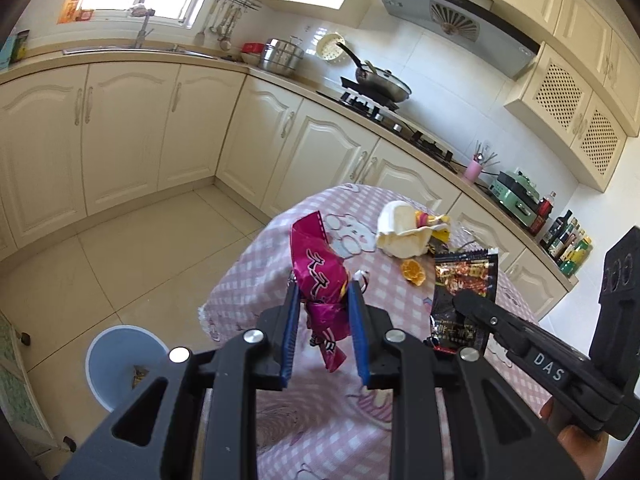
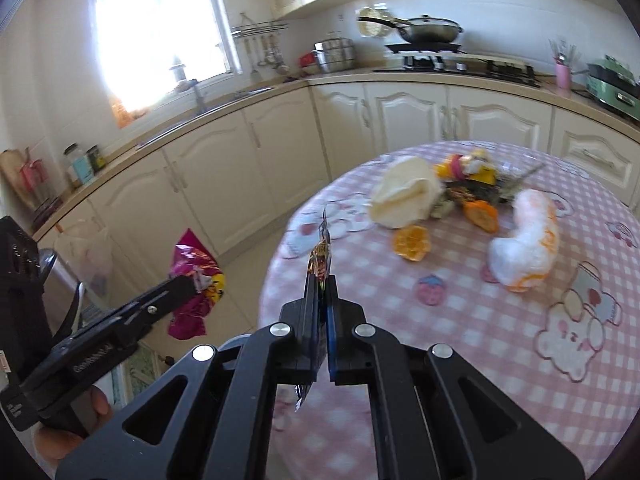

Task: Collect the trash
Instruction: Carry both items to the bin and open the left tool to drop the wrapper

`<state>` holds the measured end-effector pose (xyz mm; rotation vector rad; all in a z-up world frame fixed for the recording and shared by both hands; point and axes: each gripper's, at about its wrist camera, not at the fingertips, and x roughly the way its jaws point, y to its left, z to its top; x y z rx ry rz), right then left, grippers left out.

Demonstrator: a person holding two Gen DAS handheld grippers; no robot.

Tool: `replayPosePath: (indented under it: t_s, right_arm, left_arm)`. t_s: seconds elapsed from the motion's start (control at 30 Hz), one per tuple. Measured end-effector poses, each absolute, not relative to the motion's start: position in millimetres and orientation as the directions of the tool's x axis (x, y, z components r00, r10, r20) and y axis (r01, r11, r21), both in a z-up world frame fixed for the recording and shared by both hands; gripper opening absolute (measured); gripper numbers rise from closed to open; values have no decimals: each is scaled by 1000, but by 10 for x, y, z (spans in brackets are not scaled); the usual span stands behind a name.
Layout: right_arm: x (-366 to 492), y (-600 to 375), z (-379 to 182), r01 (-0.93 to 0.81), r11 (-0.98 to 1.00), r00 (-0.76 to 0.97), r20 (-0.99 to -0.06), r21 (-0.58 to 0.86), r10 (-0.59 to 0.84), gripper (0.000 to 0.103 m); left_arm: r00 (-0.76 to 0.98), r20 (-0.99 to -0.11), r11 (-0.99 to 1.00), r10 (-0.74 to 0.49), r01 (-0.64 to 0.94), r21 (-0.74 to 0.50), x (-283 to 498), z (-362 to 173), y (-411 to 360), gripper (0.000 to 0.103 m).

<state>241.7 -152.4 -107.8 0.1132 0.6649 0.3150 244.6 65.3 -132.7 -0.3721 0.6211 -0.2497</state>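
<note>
My left gripper (image 1: 325,292) is shut on a crumpled magenta snack wrapper (image 1: 320,280) and holds it above the table's near-left edge; the wrapper also shows in the right wrist view (image 2: 192,284). My right gripper (image 2: 321,280) is shut on a black snack packet (image 2: 319,260), seen edge-on; in the left wrist view the packet (image 1: 464,292) hangs from it. On the pink checked tablecloth (image 2: 460,320) lie a cream crumpled paper (image 2: 404,196), orange peels (image 2: 410,242), a white and orange plastic bag (image 2: 526,240) and a small heap of mixed wrappers (image 2: 472,176).
A blue waste bin (image 1: 120,364) stands on the tiled floor left of the table, with a scrap inside. Cream kitchen cabinets (image 1: 132,128) line the walls. A stove with a pan (image 1: 380,84) and bottles (image 1: 568,240) sit on the counter.
</note>
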Motion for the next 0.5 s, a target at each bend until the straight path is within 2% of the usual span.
replayPosePath:
  t_s: [0.2,0.5]
  right_arm:
    - [2508,-920,-1159,-368,910,684,-607,193,405,2]
    - [2830,100,-1770,-499,841,523,-701,210,485,2]
  left_arm:
    - [792,-541,907,-281,35,-419,2358,-1506,1097,23]
    - [743,-644,887,-183,-158,-433,2442,-2177,1964,23]
